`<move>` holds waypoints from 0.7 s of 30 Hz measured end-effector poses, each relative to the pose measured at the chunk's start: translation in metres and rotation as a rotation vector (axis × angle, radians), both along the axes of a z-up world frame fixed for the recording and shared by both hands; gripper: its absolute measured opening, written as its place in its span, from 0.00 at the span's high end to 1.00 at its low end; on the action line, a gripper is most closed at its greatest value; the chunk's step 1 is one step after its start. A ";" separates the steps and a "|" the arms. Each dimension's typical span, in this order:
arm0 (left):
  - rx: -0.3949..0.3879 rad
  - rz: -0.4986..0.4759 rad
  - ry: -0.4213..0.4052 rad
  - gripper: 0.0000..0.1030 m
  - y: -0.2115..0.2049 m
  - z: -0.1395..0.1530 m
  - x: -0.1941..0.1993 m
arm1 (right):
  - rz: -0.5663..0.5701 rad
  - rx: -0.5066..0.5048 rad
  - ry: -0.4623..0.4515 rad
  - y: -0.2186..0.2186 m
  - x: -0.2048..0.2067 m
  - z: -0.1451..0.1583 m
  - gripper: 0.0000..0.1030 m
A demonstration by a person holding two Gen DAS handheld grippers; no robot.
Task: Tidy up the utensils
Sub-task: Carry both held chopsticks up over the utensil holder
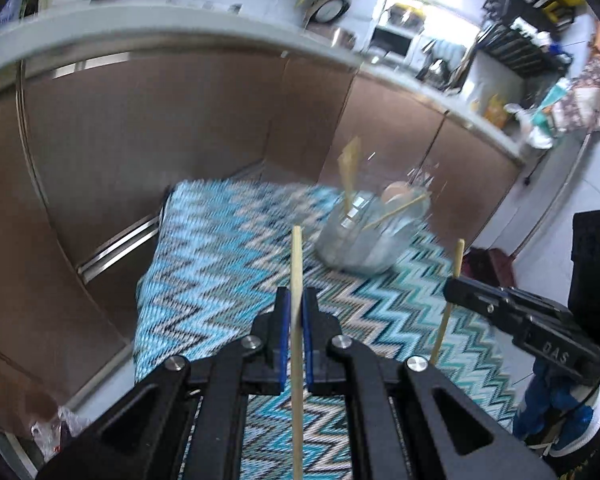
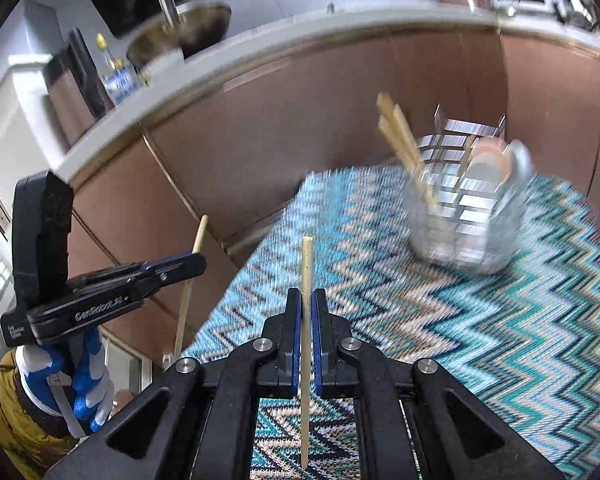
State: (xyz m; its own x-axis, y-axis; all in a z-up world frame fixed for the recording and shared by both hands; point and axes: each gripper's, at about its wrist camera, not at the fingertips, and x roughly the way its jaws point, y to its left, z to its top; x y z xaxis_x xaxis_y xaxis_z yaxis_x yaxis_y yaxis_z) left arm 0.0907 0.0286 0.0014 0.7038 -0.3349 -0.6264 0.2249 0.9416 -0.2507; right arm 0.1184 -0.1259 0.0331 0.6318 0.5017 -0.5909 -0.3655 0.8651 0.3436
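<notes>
Left wrist view: the left tool (image 1: 296, 312) is closed on a wooden chopstick (image 1: 297, 272), its blue pads pressed to either side. The stick's long axis runs straight along the fingers, its tip pointing forward and up over the zigzag-patterned cloth (image 1: 220, 264). Toward the cloth's far right part stands a metal utensil holder (image 1: 360, 240), blurred; it holds upright chopsticks (image 1: 350, 168), one stick lying slanted across it, and rounded spoon shapes. At the right, the right tool (image 1: 454, 292) grips a second chopstick (image 1: 448, 304), which stands near upright, leaning slightly, above the cloth's right edge.

Right wrist view: the right tool (image 2: 307, 312) is closed on the second chopstick (image 2: 306, 280), whose long axis follows the fingers, tip forward above the cloth (image 2: 420, 320). The utensil holder (image 2: 460, 220) sits near the far right of the cloth, with chopsticks (image 2: 400, 136) leaning left out of its left compartment and spoons (image 2: 500, 160) in the right one. At the left, off the cloth's edge, the left tool (image 2: 198, 262), held in a blue-and-white glove (image 2: 84, 392), clamps the first chopstick (image 2: 188, 292) near upright.
</notes>
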 end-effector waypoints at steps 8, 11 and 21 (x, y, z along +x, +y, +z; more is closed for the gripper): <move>-0.152 -0.011 -0.177 0.95 -0.025 0.073 0.019 | -0.079 0.039 -0.238 -0.039 -0.001 0.083 0.95; -0.231 0.016 -0.278 0.95 -0.036 0.096 0.042 | -0.097 0.042 -0.328 -0.047 0.014 0.111 0.95; -0.291 0.137 -0.441 0.95 -0.083 0.086 0.138 | -0.143 0.008 -0.538 -0.058 0.095 0.122 0.95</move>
State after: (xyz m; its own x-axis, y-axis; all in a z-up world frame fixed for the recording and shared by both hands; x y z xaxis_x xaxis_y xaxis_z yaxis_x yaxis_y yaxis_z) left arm 0.2291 -0.0548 0.0879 0.9283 -0.3370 -0.1571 0.2477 0.8757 -0.4146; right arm 0.2136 -0.1836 0.1550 0.9056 0.3915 -0.1632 -0.3700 0.9172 0.1476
